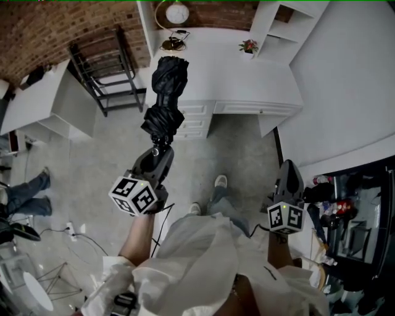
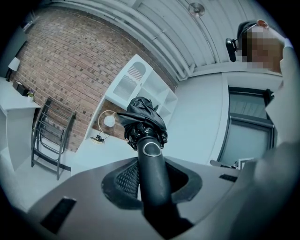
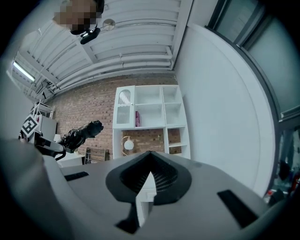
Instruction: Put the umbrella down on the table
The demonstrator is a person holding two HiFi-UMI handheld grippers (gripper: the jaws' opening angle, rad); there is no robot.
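Note:
A folded black umbrella sticks forward in the air, its tip toward the white desk ahead. My left gripper is shut on its black handle, which runs up between the jaws; the bunched canopy fills the view beyond. The umbrella hangs short of the desk's drawer front, touching nothing but the gripper. My right gripper hangs at the right, apart from the umbrella, with nothing in it. In the right gripper view its jaw tips meet, and the umbrella shows far left.
On the desk stand a round globe lamp and a small potted plant, beside a white shelf unit. A black folding rack stands left of the desk, another white table farther left. A person's legs are at the left edge.

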